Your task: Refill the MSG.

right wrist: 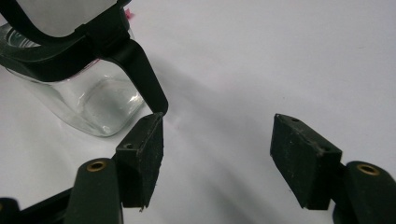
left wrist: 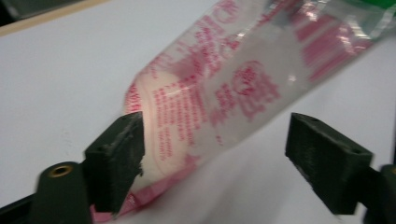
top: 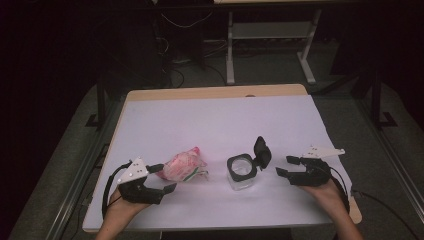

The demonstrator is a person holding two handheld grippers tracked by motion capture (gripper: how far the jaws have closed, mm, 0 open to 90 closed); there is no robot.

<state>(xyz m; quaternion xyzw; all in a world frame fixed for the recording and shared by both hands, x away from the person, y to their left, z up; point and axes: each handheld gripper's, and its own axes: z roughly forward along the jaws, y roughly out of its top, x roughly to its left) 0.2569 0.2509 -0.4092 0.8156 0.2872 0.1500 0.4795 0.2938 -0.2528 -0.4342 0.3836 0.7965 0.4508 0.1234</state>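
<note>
Two grippers beside a printed bag and an open glass jar on the counter

The left gripper (top: 166,177) has its jaws wide apart at the clear bag with pink print (top: 184,164); in the left gripper view the bag (left wrist: 224,88) lies between the jaws, one jaw at its edge, the other clear of it. The right gripper (top: 286,166) is open and holds nothing, just beside the glass jar (top: 241,172), whose black lid (top: 262,150) stands flipped up. The bag lies on the white counter (top: 220,120), left of the jar.
</note>
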